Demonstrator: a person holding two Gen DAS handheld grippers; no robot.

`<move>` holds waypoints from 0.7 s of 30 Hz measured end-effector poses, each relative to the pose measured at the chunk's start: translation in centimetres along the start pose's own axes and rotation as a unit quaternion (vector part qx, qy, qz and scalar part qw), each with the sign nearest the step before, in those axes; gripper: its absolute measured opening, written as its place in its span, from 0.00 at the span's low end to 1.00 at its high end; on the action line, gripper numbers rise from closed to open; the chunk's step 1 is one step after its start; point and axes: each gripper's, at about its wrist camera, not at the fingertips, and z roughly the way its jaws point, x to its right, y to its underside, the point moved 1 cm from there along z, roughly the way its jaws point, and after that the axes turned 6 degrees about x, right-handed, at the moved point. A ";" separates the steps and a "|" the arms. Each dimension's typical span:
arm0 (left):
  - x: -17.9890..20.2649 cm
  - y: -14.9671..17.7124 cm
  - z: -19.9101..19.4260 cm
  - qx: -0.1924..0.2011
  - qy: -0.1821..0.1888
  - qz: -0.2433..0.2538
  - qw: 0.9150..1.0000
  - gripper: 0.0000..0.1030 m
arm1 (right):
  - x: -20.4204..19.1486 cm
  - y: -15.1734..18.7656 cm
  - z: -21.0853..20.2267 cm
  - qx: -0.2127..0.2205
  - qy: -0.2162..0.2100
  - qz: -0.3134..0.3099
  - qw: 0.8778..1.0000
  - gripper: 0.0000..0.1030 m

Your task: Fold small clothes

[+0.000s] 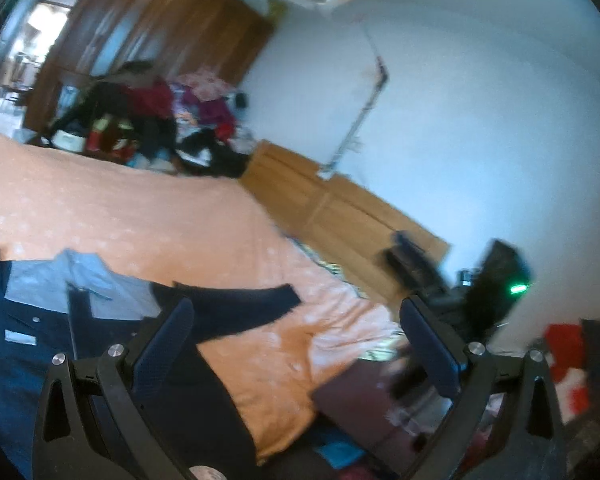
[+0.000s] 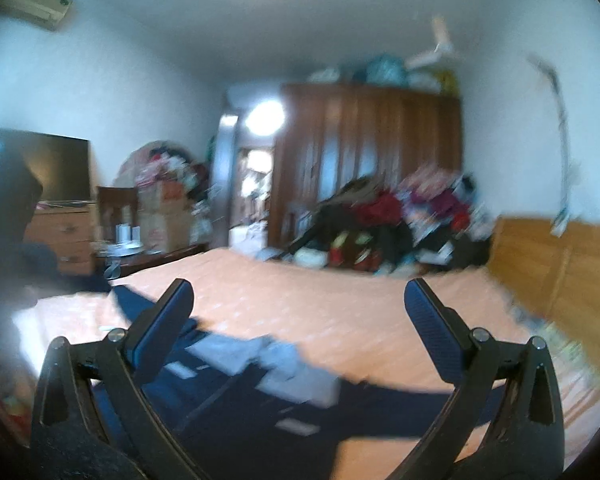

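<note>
Both tools hang over the bed with their jaws spread wide and nothing between the pads. The left hand-held gripper (image 1: 298, 318) sits above the bed's near edge; the shirt (image 1: 40, 332), dark navy with a pale grey collar and yoke, lies to its left and slightly below, spread flat on the peach bedspread (image 1: 140, 216). One dark sleeve (image 1: 240, 308) reaches out rightward across the sheet and passes just ahead of the left finger, so that sleeve is the closest part of the garment to this tool.

The right hand-held gripper (image 2: 298, 302) looks along the bed from the other side. Here the shirt (image 2: 236, 404) lies directly beneath and just in front of the fingers, its grey collar (image 2: 284, 364) roughly centred between them, with a sleeve (image 2: 400, 412) running off to the right under the right finger and another dark stretch trailing to the left. From this view the sleeves make the long axis, crosswise to the fingers. The right tool seems the nearer one to the body of the shirt, the left nearer to a sleeve end.

Ahead of both, the bedspread is bare up to a heap of clothes (image 2: 400, 216) at the far side and a wooden headboard (image 2: 560, 264), leaving plenty of room to fold. The bed's edge falls away right of the left tool, so I judge a sleeve is best drawn inward, away from that drop.
</note>
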 end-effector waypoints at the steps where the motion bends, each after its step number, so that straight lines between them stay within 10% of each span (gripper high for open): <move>1: 0.5 -0.1 -1.0 0.013 -0.013 0.017 1.000 1.00 | -1.0 0.7 0.5 -0.015 -0.008 0.017 1.000 1.00; 6: 2.2 1.0 -5.1 0.057 -0.201 0.156 0.965 1.00 | -6.1 5.1 1.5 -0.080 0.024 0.046 0.995 1.00; 12: -3.5 7.8 -3.8 -0.050 -0.330 0.156 0.930 1.00 | -8.0 9.4 2.6 -0.168 0.012 0.051 0.984 1.00; 21: -8.7 11.4 -1.3 -0.090 -0.418 0.162 0.889 1.00 | -11.6 11.1 1.1 -0.218 0.002 0.049 0.975 1.00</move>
